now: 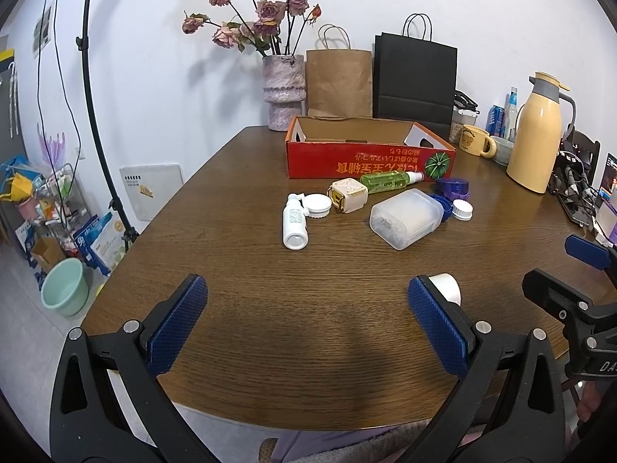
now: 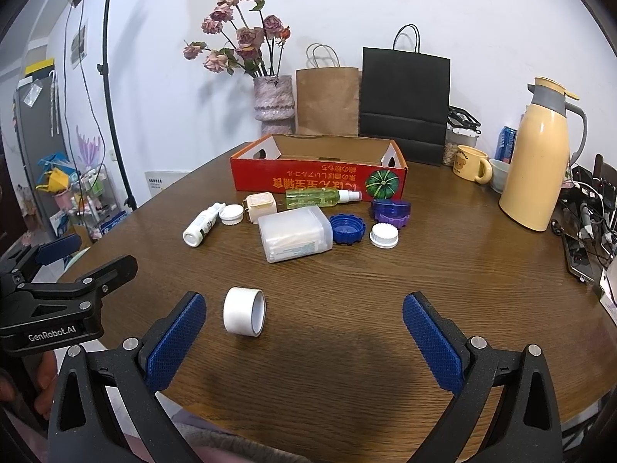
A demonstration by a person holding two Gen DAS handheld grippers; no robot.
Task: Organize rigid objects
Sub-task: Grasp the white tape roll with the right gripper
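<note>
Right wrist view: a white tape roll (image 2: 244, 311) is seen lying on its side on the worktop (image 2: 385, 308), nearest the grippers and apart from the rest.
Cluster: a clear plastic case (image 2: 295, 233), white spray bottle (image 2: 199, 224), white lid (image 2: 231, 214), cream cube (image 2: 260, 206), green spray bottle (image 2: 322, 197), blue cap (image 2: 348, 228), white cap (image 2: 384, 235) and purple container (image 2: 390, 210) are grouped just before the red cardboard tray (image 2: 316, 183).
Tray: its interior appears empty, as far as can be seen.
Right gripper (image 2: 304, 341): released, jaws spread wide, nothing held; the tape roll sits just ahead, toward the left finger.
Left gripper (image 1: 308, 322): released likewise, over bare worktop.
Step in hand: judged as the outset, nothing yet sorted into the tray.
Next move: a short advance of the right gripper, shifted left, would be called for to straddle the roll; being round, it may roll away if nudged.
Surroundings: a vase (image 2: 273, 102), paper bags and a yellow thermos (image 2: 534, 166) stand behind.
</note>
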